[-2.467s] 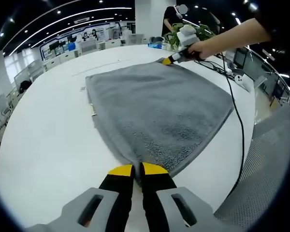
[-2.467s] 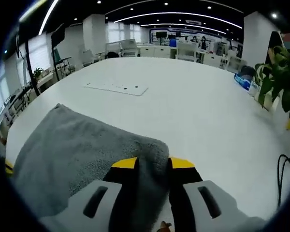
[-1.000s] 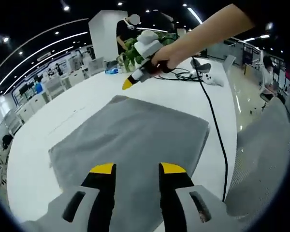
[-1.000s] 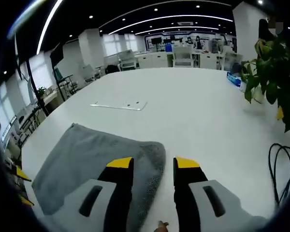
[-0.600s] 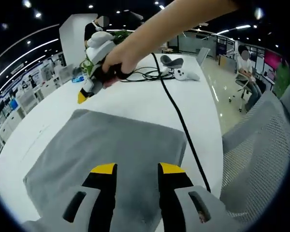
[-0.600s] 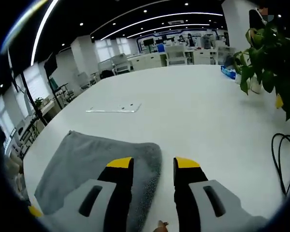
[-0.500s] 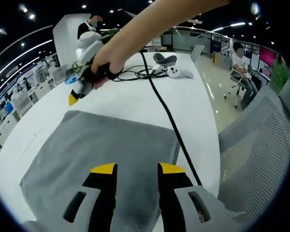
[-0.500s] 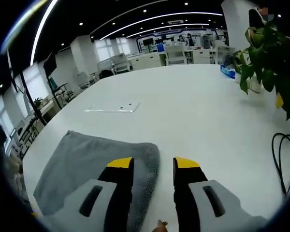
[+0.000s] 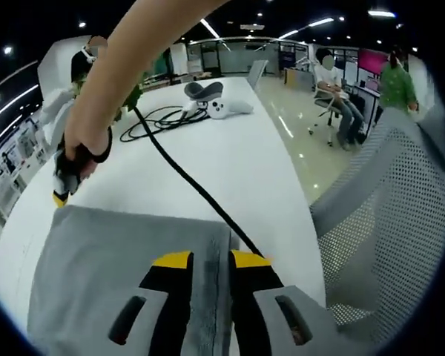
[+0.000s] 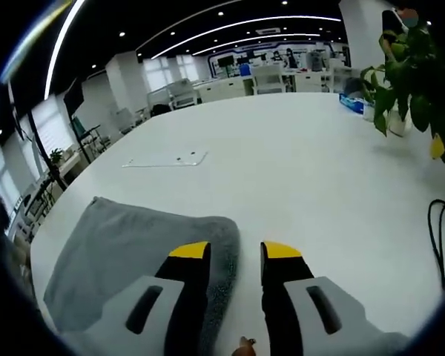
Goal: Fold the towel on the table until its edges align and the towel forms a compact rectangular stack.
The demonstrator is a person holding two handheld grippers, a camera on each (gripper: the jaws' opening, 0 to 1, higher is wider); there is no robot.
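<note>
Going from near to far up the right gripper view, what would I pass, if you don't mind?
Right gripper → grey towel → white table → flat white panel → desks and chairs.

You are working in a large open-plan office — rows of desks with monitors (image 10: pixel 271 70) run along the far side under long curved ceiling light strips (image 10: pixel 237 24). A broad white counter (image 10: pixel 304 148) carries a potted plant (image 10: pixel 411 70) and a headset with controllers (image 9: pixel 206 100), and beside it stands a mesh office chair (image 9: pixel 382 215) — two people (image 9: pixel 337 85) wait further off on the glossy floor.
</note>
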